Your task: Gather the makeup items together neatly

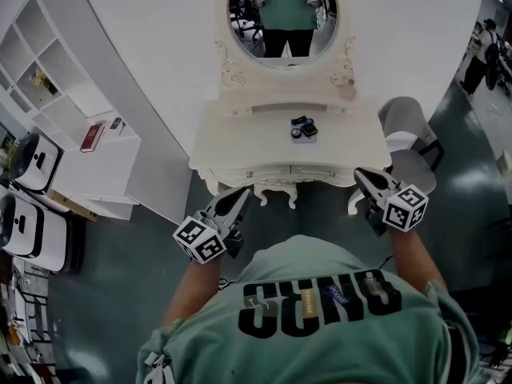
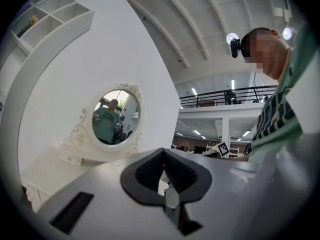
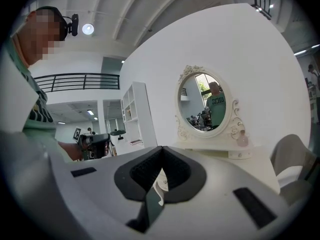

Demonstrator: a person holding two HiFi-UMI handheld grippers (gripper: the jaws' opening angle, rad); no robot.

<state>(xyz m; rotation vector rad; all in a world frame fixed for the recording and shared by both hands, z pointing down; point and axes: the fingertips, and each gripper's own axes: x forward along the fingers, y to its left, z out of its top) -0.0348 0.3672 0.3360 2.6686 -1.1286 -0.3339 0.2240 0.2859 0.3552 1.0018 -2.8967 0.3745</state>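
Closed and empty, left gripper [image 1: 238,194] and right gripper [image 1: 364,176] are hovering well short of the white surface [image 1: 240,134]. On it, makeup items [image 1: 304,128] are sitting clustered below the oval mirror [image 1: 282,22].

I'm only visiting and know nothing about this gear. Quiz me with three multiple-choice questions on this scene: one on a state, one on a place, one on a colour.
1. The left gripper and right gripper are:
A. wide open
B. shut and empty
C. shut on makeup

2. The makeup items lie:
A. in the left gripper
B. on the table, below the mirror
C. in the right gripper

3. The table is:
A. black
B. red
C. white

Answers:
1. B: in each gripper view the jaws meet with nothing between them.
2. B: the head view shows the small cluster on the tabletop, ahead of both grippers.
3. C: its top, drawers and legs are all white.
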